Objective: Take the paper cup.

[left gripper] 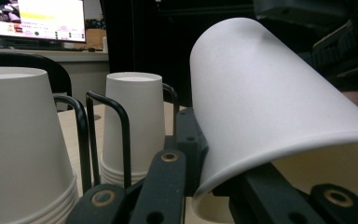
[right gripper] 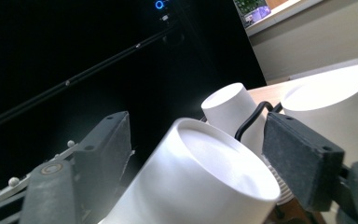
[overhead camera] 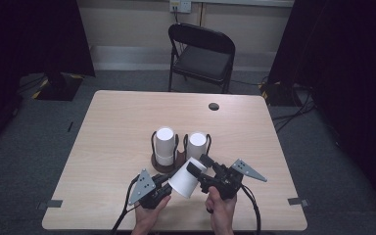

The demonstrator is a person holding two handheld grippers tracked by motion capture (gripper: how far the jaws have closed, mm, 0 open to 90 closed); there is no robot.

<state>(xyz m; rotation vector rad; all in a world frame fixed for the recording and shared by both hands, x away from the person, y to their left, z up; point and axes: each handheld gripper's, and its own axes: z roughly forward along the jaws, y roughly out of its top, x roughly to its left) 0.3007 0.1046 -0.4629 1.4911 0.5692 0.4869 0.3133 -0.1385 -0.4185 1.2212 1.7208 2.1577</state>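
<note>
I have a white paper cup (overhead camera: pixel 187 177) lying tilted between my two tools, above the near edge of the table (overhead camera: pixel 112 117), just in front of the wire cup holder (overhead camera: pixel 176 156) that sits near the table's middle. My left gripper (overhead camera: pixel 165 187) is pinched tight on the cup's wide rim: in the left gripper view the thin wall (left gripper: pixel 279 102) curls down into the closed jaws. My right gripper (overhead camera: pixel 201 166) stands around the narrow closed end with its jaws spread; in the right gripper view the recessed base (right gripper: pixel 214 158) sits between the two black pads (right gripper: pixel 303 154) with daylight on the left side, so I judge that hand to have let go. The handover looks like the step in hand, so the left grip must carry the cup alone: I should pinch only the rolled rim, not deep into the wall, since thin matte paper creases easily, and draw the right gripper straight back off the base without brushing it. Behind stand two stacks of upturned paper cups (overhead camera: pixel 164 145) and (overhead camera: pixel 196 145), smooth, tapered cones nested in black bent-wire loops on a round brown base, with the stacked rims showing as fine ridges low down.
</note>
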